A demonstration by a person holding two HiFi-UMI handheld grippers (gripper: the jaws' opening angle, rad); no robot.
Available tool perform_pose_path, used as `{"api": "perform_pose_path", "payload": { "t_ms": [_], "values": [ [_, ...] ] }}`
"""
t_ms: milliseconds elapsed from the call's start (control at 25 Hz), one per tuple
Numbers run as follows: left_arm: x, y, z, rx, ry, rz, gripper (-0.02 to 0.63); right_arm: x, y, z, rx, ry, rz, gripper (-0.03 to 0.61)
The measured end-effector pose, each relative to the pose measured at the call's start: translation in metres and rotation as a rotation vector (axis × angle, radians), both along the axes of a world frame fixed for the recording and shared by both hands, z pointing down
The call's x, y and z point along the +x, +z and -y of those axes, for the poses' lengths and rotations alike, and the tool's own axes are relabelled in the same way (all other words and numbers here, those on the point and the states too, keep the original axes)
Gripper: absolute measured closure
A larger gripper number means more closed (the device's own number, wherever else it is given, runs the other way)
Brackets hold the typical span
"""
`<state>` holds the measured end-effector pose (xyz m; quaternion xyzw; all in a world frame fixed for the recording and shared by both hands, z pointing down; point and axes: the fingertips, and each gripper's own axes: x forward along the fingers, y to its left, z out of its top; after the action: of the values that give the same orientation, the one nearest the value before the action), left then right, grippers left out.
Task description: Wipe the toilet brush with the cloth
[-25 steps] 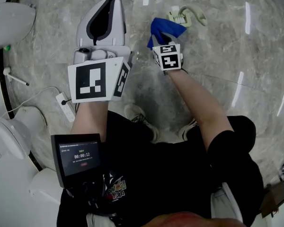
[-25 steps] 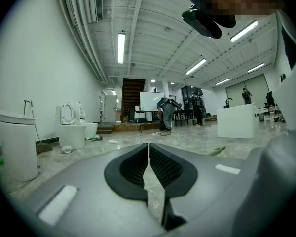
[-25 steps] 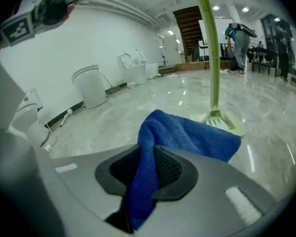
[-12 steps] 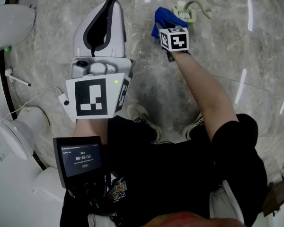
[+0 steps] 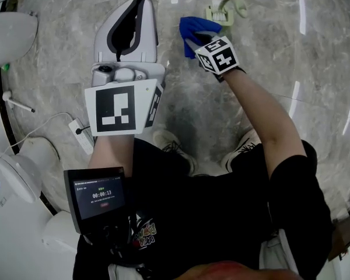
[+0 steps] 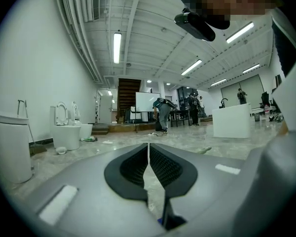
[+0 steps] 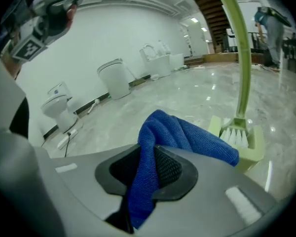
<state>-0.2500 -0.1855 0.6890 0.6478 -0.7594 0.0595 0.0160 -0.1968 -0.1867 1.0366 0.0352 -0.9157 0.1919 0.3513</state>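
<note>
From the head view, the left gripper (image 5: 135,7) is held out over the marble floor (image 5: 268,57) at the left. The right gripper (image 5: 195,39) reaches further away at the right, with the blue cloth (image 5: 195,27) bunched at its tip. Beyond the cloth, on the far side, the pale green toilet brush (image 5: 224,10) stands in its holder (image 5: 213,17). From this height I cannot tell whether cloth and brush touch. The right gripper view settles what the head view hides: the right gripper (image 7: 147,154) has its jaws clamped on the cloth (image 7: 187,135), which runs down between the black pads and folds over to the right. Just past that fold are the white bristles of the toilet brush (image 7: 235,135), seated in the holder (image 7: 254,147), with the green handle rising upright out of the top of the picture. The left gripper view shows the left gripper (image 6: 148,152) with its jaws together at the tips and nothing between them. It also shows a far row of toilets (image 6: 66,130) at the left and people (image 6: 163,113) standing in the distance, none of which the head view shows. Only the head view shows the small screen (image 5: 99,194) near the person's body and the power strip (image 5: 81,133) on the floor at the left.
</note>
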Motion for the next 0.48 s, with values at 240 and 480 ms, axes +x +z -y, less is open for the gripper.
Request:
{"api": "perform_pose_path", "payload": {
  "t_ms": [240,480],
  "values": [
    [0.006,0.002,0.017,0.0,0.021,-0.048,0.601,0.068,-0.052,-0.014,0.005,-0.219,-0.027,0.497],
    [0.006,0.004,0.023,-0.017,0.017,-0.058,0.601,0.145,-0.067,0.053,0.039,0.019,-0.042,0.499]
  ]
}}
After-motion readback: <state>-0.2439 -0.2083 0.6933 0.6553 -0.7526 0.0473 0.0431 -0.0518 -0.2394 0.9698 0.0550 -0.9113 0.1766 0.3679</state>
